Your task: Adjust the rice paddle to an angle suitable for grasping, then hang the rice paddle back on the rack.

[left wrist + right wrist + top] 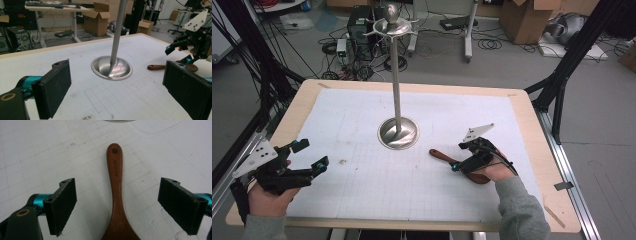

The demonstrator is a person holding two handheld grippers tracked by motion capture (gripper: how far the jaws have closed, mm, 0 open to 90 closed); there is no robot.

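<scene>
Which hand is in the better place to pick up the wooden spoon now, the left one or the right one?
Right. The right tool is open with the wooden spoon between its pads, not yet pressed. The left tool, also open, is far across the mat.

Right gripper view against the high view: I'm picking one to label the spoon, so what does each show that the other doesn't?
Right gripper view alone: lettering and a hole in the wooden spoon handle, open right claw pads either side, not touching. High view alone: the metal stand with its hooked top, the left claw, the table edges. Both: spoon flat on the gridded white mat.
</scene>
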